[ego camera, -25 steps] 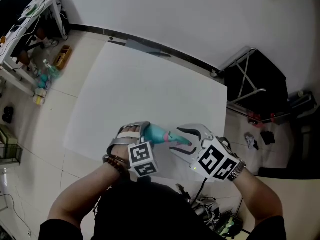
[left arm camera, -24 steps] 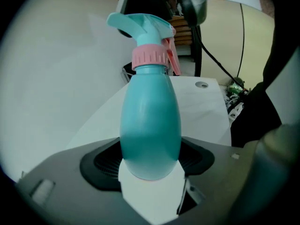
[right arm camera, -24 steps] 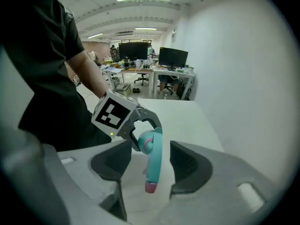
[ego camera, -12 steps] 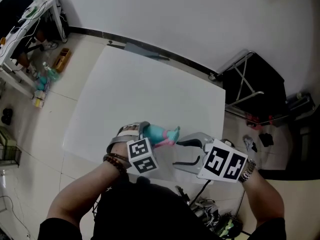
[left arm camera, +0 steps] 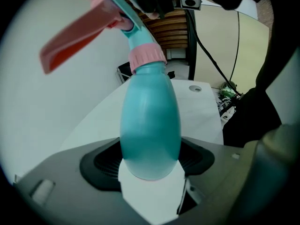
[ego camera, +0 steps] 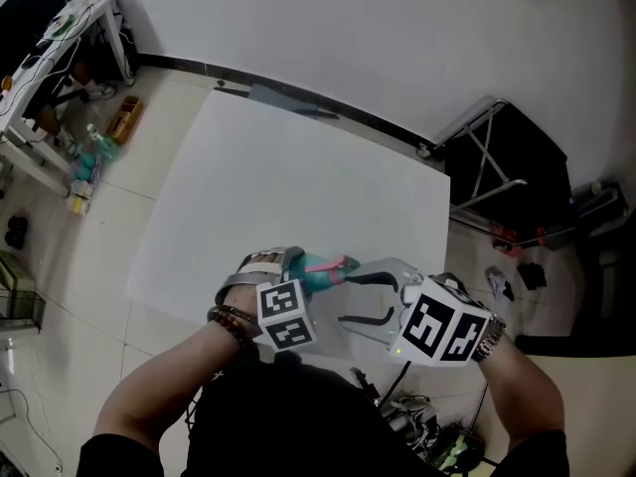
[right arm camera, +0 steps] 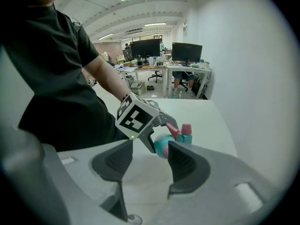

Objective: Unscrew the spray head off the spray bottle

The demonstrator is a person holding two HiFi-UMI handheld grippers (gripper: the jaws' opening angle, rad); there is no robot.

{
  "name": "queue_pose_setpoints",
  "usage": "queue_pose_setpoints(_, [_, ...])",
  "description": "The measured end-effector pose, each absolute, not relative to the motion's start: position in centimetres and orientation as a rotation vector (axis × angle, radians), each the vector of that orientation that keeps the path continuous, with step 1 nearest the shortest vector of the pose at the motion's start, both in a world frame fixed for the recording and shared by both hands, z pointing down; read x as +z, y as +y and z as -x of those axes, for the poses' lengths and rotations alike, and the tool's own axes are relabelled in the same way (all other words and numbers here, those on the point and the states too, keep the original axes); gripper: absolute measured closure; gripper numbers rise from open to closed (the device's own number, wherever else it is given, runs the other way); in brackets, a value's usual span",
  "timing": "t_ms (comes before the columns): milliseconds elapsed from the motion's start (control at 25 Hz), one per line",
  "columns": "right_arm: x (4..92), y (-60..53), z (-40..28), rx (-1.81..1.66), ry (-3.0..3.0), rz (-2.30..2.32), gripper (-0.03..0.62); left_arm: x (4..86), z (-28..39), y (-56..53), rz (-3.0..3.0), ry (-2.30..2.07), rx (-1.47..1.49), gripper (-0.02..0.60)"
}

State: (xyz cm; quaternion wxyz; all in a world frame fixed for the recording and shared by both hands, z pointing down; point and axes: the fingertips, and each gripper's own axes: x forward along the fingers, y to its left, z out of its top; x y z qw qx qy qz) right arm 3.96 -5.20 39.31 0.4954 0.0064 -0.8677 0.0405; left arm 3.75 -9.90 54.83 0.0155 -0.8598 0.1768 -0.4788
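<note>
Right gripper [ego camera: 350, 296] has backed off the pink spray head [ego camera: 336, 265]. Its jaws have just been closing a bit but stand apart, nothing between them. Left gripper [ego camera: 286, 269] clamps the teal spray bottle [left arm camera: 150, 125], tilted over the white table [ego camera: 298, 167] near its front edge.
</note>
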Motion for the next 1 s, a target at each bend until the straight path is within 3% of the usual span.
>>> queue_pose_setpoints(200, [36.1,-7.6,-4.8,-0.014,-2.165,-0.137,0.384,54.4,-3.6,-10.2,2.654,0.564,-1.426,0.199])
queue_pose_setpoints(440, [39.5,-7.4,-5.7,-0.167,-2.025,-0.034,0.385,53.4,-5.0,-9.5,2.607,0.481,-1.368,0.199])
queue_pose_setpoints(560, [41.0,-6.6,-5.8,-0.226,-1.989,0.012,0.486,53.4,-5.2,-8.9,2.61,0.448,-1.381,0.199])
queue_pose_setpoints(640, [41.6,-6.3,-5.8,-0.241,-1.979,0.026,0.508,53.7,-5.2,-8.5,2.643,0.43,-1.402,0.199])
queue_pose_setpoints(880, [42.8,-5.9,-6.0,-0.294,-1.938,0.048,0.508,54.3,-5.2,-7.5,2.684,0.395,-1.469,0.199])
queue_pose_setpoints(1000, [43.3,-6.6,-6.2,-0.16,-1.932,-0.053,0.51,54.7,-4.7,-8.4,2.589,0.47,-1.532,0.202])
